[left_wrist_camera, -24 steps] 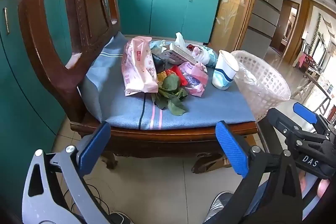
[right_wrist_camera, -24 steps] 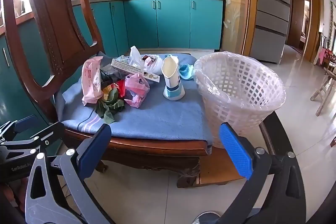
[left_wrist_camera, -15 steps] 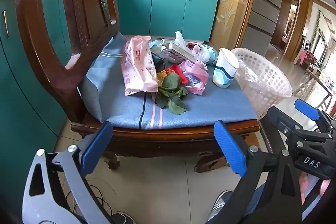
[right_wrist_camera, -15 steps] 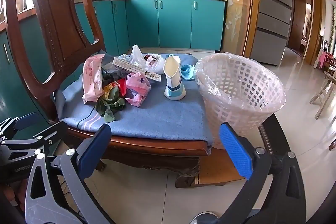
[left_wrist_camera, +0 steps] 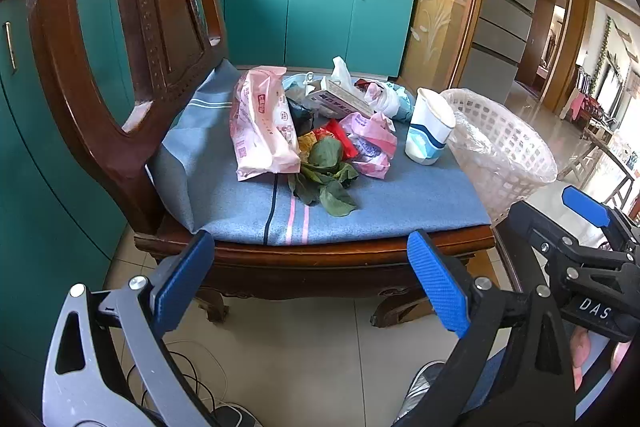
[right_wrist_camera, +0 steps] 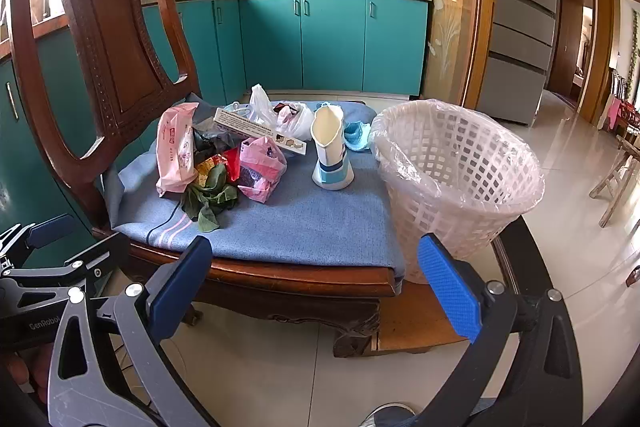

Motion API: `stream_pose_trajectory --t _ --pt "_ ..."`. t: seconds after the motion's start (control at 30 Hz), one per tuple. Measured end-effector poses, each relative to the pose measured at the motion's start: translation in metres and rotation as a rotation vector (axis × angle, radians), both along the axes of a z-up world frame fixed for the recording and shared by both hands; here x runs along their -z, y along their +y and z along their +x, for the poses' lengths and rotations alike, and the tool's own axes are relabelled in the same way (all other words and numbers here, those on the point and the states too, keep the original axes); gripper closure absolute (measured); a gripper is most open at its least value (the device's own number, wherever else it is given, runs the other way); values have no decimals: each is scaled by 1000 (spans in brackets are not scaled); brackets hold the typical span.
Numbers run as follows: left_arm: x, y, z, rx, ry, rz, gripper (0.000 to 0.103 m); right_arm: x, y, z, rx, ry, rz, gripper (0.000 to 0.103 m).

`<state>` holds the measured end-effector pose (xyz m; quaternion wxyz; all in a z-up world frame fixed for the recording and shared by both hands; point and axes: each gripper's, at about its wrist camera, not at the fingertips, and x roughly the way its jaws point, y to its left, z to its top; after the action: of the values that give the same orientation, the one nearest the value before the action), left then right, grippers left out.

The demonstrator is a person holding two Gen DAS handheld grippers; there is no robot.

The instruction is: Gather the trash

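Nudged slightly closer to chair seat [left_wrist_camera: 400, 203]; both grippers, left [left_wrist_camera: 308, 279] and right [right_wrist_camera: 316, 287], spread wide, empty. Trash pile [right_wrist_camera: 224, 163] heaped beside lined basket [right_wrist_camera: 460, 171], handy for dropping in.

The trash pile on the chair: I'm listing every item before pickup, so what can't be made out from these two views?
- Dark crumpled item, both views: mostly buried under the pink printed plastic packet and the long white cardboard box.
- Print on the box: too small to read.
- Inside of the white lattice plastic basket: its bottom is hidden by its near wall and clear liner.
- Crushed white-and-blue paper cup, right view: hides part of the light-blue scrap.
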<state>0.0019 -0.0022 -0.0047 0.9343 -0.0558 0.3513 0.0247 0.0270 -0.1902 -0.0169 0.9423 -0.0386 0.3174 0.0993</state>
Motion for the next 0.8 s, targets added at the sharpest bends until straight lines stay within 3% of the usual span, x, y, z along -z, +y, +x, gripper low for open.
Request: stream_pose_trajectory --t 0.8 --pt "1 -9 -3 10 3 11 6 1 -1 1 4 3 0 3"
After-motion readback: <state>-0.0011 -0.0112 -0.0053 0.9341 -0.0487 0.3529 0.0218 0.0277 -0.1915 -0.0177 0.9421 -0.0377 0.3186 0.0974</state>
